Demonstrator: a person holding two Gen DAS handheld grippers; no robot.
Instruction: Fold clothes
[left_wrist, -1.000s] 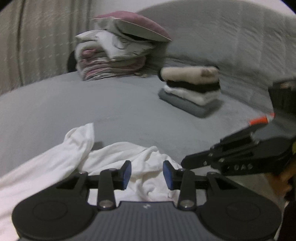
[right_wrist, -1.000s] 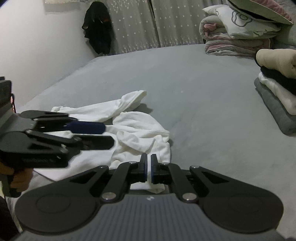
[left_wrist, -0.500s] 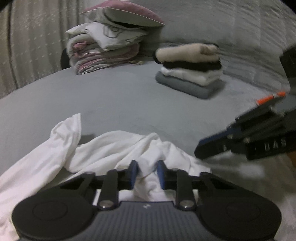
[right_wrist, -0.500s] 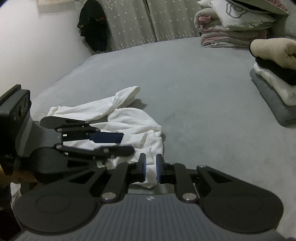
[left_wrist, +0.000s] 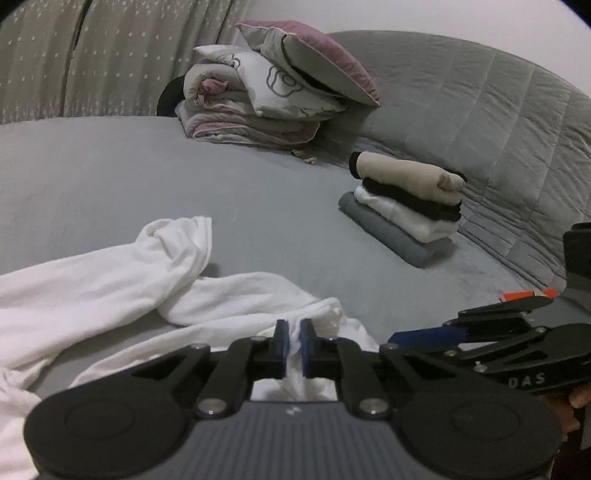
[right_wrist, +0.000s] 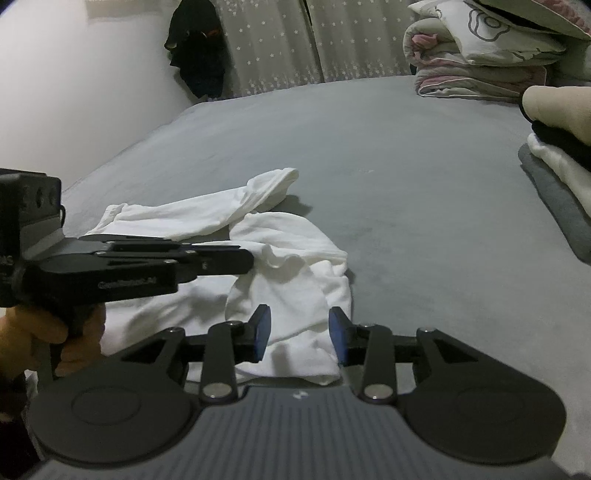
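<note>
**Operator:** State the location of the garment and the condition of both tools.

**Technician:** The white long-sleeved top (right_wrist: 280, 266) lies crumpled on the near part of the grey bed (right_wrist: 388, 147); one sleeve trails toward the far left; the body is bunched directly ahead of both tools. The left gripper (left_wrist: 292, 345) has just been closing; its blue pads now pinch a raised ridge of the white fabric. The right gripper (right_wrist: 300, 334) has just been opening; its fingers stand moderately apart with cloth lying between and below them, and the pads press on nothing.

**Operator:** Handling properties?

**Technician:** Judged from the creases: light, soft, fully limp; it will sag from any single hold and drag its loose sleeve along; the knit looks unlikely to slip from rubber pads, and it is not fragile.

**Operator:** Recommended hold points?

**Technician:** Grip an edge or seam, not a mid-panel bunch; a hem corner or shoulder per tool would let the panel be spread flat; the present left pinch appears to sit on a fold, so the exact layer count cannot be told. Keep clear of the stack of folded clothes (left_wrist: 406, 206) at the far right and the pile of bedding (left_wrist: 266, 96) beyond.
</note>
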